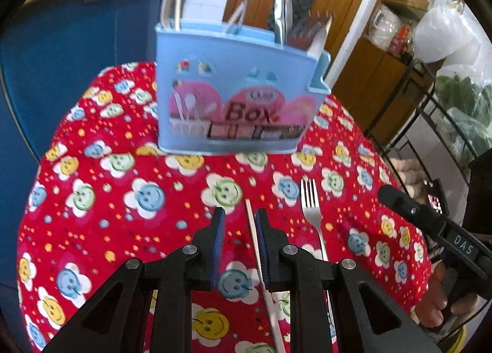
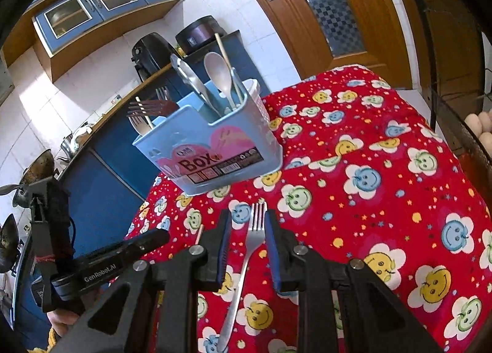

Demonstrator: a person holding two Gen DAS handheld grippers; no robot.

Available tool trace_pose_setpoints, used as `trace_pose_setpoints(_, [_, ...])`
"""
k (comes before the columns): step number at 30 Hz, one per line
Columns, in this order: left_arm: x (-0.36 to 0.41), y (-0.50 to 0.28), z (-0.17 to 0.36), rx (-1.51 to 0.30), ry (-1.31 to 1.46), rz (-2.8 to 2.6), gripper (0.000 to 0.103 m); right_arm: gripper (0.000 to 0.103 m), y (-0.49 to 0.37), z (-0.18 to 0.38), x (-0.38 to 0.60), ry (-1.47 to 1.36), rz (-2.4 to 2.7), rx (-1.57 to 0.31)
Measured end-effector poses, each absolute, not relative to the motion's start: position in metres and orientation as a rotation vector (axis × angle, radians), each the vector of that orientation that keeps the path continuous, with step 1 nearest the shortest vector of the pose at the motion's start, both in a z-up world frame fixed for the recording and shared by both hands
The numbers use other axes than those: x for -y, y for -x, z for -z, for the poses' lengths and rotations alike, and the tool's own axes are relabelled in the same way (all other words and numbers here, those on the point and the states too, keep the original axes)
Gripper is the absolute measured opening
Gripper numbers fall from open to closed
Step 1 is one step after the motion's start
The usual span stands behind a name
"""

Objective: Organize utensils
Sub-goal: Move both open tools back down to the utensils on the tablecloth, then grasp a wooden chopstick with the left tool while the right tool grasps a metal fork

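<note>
Chopstick (image 1: 252, 231) lies on the red bench (image 1: 123, 214), seen from the left wrist, close against 1 pad of the left claw (image 1: 240, 214), whose jaws stand narrowly apart and empty. Fork (image 1: 310, 199) lies just beside it, box (image 1: 233, 92) beyond. From the right wrist, the right claw (image 2: 246, 217) straddles the fork (image 2: 253, 239), jaws narrow, not visibly pinching. Pickup looks in hand; next, I judge, each claw must close, lift, and carry to the box (image 2: 212, 144).
</note>
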State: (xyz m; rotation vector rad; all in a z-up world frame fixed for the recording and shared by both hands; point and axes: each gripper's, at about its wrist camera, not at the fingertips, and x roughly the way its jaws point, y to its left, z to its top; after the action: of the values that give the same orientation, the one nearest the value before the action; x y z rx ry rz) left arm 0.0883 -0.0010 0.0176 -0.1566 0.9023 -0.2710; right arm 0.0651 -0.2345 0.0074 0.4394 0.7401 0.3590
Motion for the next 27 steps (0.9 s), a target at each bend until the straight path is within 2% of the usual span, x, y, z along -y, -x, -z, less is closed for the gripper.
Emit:
trace_pose_setpoints(14, [0.034,-0.110,0.015,-1.072,0.071,0.291,0.020,0.025,-0.063,0.004,0.240,-0.461,-0.369,-0.770])
trace_pose_setpoints(20, [0.043,-0.116,0.017,-1.091,0.023,0.288,0.020,0.025,-0.064,0.009,0.245,-0.478,-0.368,-0.778])
trace_pose_setpoints(24, [0.045,-0.120,0.019,-1.096,0.019,0.286,0.010,0.025,-0.064,0.011,0.247,-0.484,-0.365,-0.782])
trace_pose_setpoints(27, [0.045,-0.123,0.020,-1.100,0.044,0.280,0.008,0.026,-0.065,0.012,0.247,-0.484,-0.367,-0.786])
